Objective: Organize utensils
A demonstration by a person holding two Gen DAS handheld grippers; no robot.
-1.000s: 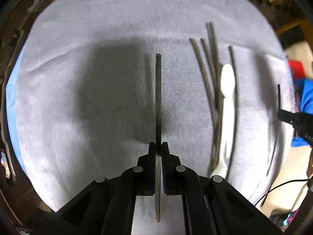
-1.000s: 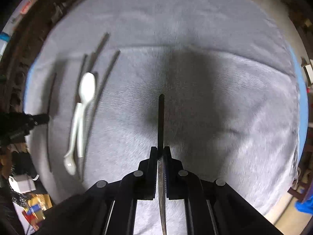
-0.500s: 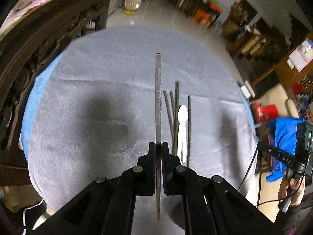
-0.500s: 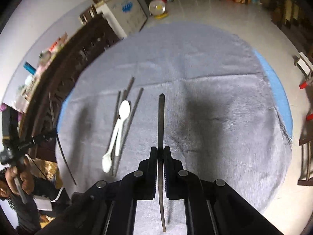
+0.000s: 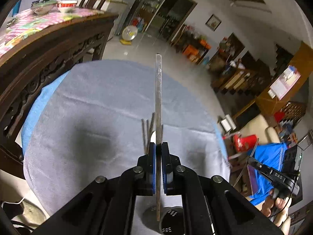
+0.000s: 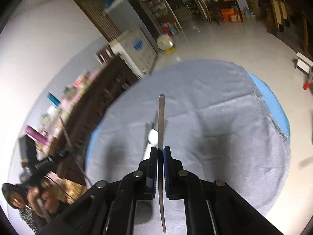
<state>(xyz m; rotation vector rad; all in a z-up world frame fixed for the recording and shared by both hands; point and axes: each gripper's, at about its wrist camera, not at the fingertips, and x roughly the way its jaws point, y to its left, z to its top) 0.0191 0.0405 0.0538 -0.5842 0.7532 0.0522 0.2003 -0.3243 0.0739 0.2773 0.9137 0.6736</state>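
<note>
My left gripper (image 5: 158, 146) is shut on a long metal chopstick (image 5: 158, 90) that runs straight out between its blue pads, high above the grey cloth (image 5: 88, 117). My right gripper (image 6: 160, 149) is shut on a second metal chopstick (image 6: 161, 117) in the same way. Several more chopsticks (image 5: 145, 131) lie on the cloth behind the left fingers. A white spoon (image 6: 152, 137) lies with them, half hidden by the right fingers. A perforated metal holder (image 5: 170, 222) shows under the left gripper at the near table edge.
The round table has a blue edge (image 6: 273, 105) under the cloth. A dark carved wooden sideboard (image 5: 49, 58) stands close on the left. A person's hand holds the other gripper (image 5: 273, 174) off the table's right side. Tiled floor (image 6: 234, 45) lies beyond.
Both grippers have risen away from the cloth and tilted upward, each keeping its chopstick. The table looks smaller and the room beyond has come into view.
</note>
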